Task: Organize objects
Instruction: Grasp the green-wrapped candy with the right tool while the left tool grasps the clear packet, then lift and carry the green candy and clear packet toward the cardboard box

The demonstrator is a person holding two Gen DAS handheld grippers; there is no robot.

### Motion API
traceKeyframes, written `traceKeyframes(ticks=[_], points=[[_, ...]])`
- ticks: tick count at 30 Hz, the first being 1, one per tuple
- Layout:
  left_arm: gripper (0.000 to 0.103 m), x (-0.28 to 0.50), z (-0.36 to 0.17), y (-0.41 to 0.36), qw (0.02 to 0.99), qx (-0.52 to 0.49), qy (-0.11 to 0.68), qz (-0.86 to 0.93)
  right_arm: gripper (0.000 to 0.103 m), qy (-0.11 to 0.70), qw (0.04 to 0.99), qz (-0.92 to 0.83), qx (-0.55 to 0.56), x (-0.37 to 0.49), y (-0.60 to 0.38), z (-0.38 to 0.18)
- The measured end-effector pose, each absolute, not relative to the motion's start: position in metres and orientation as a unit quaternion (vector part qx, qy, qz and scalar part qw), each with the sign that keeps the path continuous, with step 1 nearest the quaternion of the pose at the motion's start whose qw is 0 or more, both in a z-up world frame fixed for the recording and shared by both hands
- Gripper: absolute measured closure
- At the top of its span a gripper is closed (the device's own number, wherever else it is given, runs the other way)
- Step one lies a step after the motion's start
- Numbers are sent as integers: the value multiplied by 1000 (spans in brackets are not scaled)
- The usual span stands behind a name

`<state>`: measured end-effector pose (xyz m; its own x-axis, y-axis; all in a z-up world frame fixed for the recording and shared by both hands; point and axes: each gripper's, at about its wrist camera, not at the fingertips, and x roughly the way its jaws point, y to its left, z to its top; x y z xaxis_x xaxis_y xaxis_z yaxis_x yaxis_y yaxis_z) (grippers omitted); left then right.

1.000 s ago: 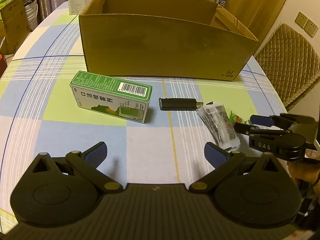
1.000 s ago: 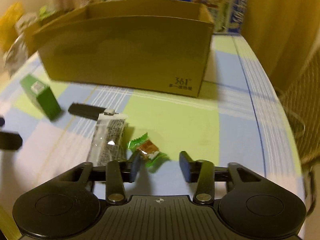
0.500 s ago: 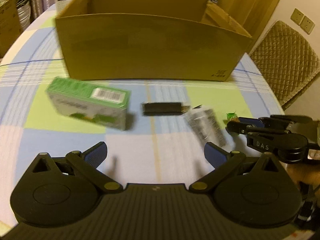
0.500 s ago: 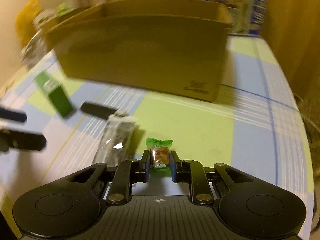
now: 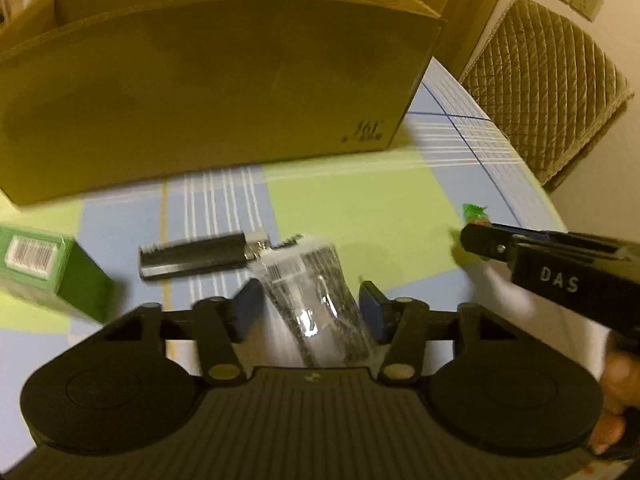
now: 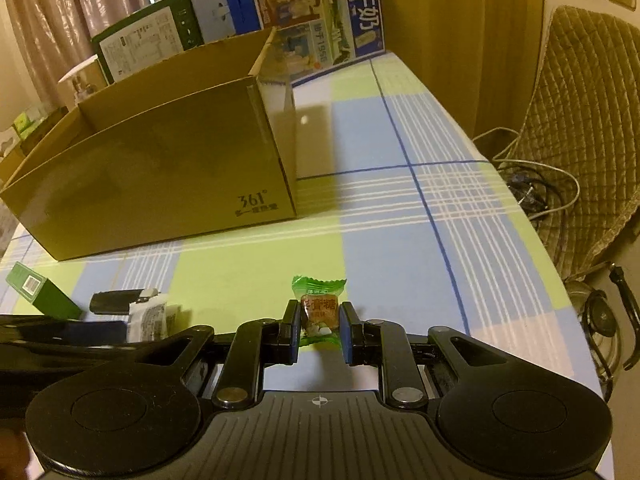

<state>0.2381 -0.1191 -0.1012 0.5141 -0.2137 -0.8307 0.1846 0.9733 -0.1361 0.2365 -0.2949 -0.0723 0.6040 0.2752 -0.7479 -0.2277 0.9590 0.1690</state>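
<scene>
The right claw [image 6: 320, 330] is clamped on a green-wrapped candy [image 6: 319, 310], with bare checked worktop [image 6: 400, 240] stretching to the brown cardboard box [image 6: 160, 176]. The left claw [image 5: 310, 312] stands apart around a clear plastic packet [image 5: 316, 300], just beside a black lighter [image 5: 196, 254].

The desk [image 6: 400, 240] wears a checked cloth of pale green, light blue and white squares, crossed by thin white stripes and dark blue lines. At 11 o'clock in the right wrist view stands a plain brown cardboard box [image 6: 160, 176] with dark print near its corner. Behind it a carton [image 6: 320, 12] shows blue panels with white characters. The candy [image 6: 318, 310] has a green wrapper with a brown and orange label (white at its lower edge). At 9 o'clock lies a green box [image 6: 36, 290] bearing a white barcode patch, beside a glossy black stick [image 5: 192, 254] with a silvery tip. The packet [image 5: 316, 296] is clear with dark speckled print. Both grippers are black, their jaws padded in dark blue. The chair [image 6: 588, 120] is quilted olive-tan.
</scene>
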Motion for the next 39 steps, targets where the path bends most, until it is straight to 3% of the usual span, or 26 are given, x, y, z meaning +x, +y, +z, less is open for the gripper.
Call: traceKeyframes(ticks=[1, 3, 7, 15, 22, 39], points=[[68, 237, -101, -118, 868, -11, 482, -118, 86, 423, 894, 144, 30, 237, -295, -72], [71, 231, -98, -113, 866, 0, 485, -125, 86, 423, 893, 153, 31, 235, -292, -74], [71, 209, -97, -96, 867, 53, 479, -126, 86, 428, 883, 192, 25, 231, -281, -75], [67, 200, -103, -80, 872, 64, 471, -117, 86, 439, 868, 232, 13, 220, -259, -80], [72, 196, -101, -78, 870, 49, 479, -108, 86, 440, 866, 235, 20, 213, -258, -79], [72, 135, -38, -41, 887, 5, 456, -73, 86, 425, 876, 227, 34, 145, -249, -26]])
